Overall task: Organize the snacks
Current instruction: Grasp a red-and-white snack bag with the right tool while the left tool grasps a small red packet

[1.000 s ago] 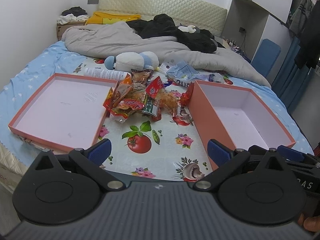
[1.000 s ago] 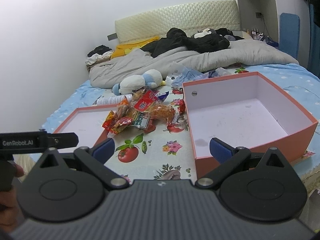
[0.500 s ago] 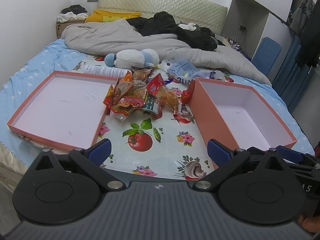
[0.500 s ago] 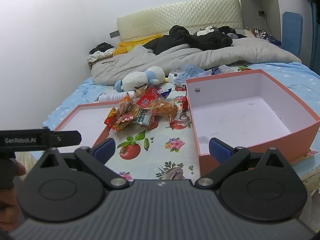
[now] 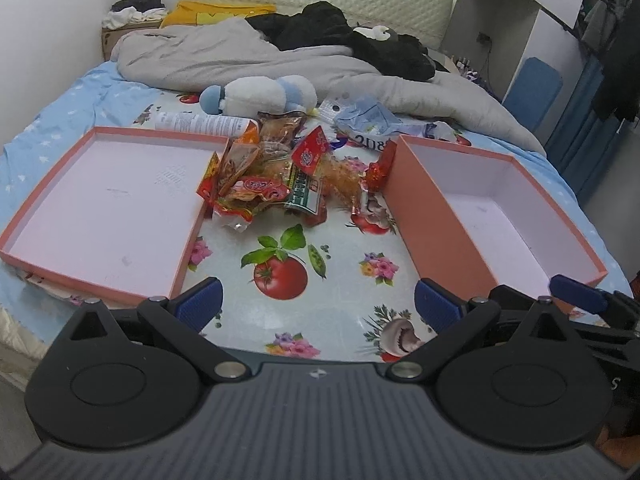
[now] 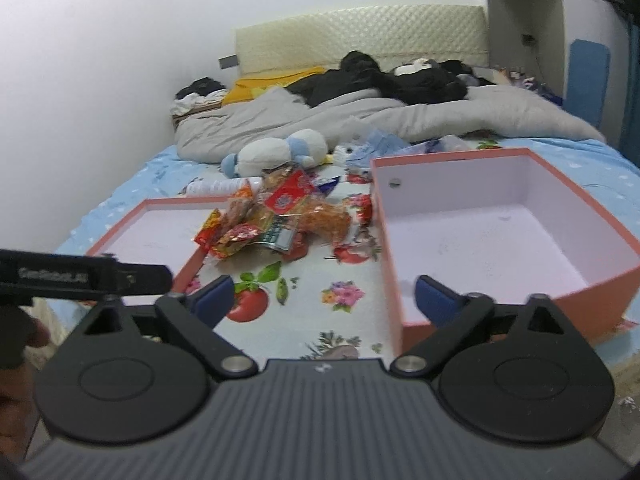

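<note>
Snacks (image 5: 280,176) lie well beyond both grippers' spread fingers (image 5: 198,304).

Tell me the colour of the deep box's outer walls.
Salmon pink outside, pale lilac-white inside; the deep box shows best in the left wrist view.

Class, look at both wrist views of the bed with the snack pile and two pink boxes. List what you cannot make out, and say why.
- Print on the snack packets: too small in the left wrist view, blurred in the right.
- Packets at the bottom of the pile: covered by those on top.
- Near corner of the deep box: hidden by the right gripper in its own view.
- Bottle label: too small to read.
</note>
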The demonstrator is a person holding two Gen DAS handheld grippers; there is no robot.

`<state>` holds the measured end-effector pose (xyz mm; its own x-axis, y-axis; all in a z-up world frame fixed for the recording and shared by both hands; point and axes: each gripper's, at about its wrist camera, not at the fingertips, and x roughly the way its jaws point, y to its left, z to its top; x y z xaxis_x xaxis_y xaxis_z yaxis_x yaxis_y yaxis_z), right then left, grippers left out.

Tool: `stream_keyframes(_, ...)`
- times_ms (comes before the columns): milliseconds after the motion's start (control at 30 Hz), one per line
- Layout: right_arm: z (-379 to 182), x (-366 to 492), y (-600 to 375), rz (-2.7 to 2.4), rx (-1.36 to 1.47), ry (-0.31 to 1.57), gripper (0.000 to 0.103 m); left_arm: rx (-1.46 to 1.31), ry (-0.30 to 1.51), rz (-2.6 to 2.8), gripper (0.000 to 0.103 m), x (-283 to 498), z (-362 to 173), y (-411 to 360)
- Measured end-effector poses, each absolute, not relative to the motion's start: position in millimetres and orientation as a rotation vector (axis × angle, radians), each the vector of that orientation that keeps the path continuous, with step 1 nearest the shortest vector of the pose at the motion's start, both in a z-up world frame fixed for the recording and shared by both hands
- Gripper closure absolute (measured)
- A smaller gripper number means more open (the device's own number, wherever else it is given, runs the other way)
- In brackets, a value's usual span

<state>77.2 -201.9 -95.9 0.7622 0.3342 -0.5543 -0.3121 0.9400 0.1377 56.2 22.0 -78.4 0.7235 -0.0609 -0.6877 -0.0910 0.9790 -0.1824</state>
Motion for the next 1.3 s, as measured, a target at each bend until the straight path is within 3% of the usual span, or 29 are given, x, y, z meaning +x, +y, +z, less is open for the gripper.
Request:
stream_keyframes(67,-100,84,-195,0.345,0.017,0.621,0.031,-0.207,0.763,0.012,0.0,65,-82,27)
stream_keyframes(167,-106,92,-185,0.36,-0.007,0.621,0.035,-0.189,0.759,0.01,0.0,76,-88,33)
stream_keyframes(733,-150,167,-126,0.432,-0.175,0.574,0.035,-0.271,0.739,-0.009,0.002,165,-124,92)
stream_keyframes(900,-179,201,-105,0.389,-0.276,0.567,0.042,-0.299,0.731,-0.015,0.004,195,-149,107)
stream_keyframes(1033,-204,225,-95,0.348,-0.322,0.581,0.05,-0.29,0.734,-0.031,0.009,221,-170,112)
stream_keyframes(1300,-242,265,-69,0.273,-0.526,0.572,0.05,-0.215,0.79,-0.024,0.024,263,-203,108)
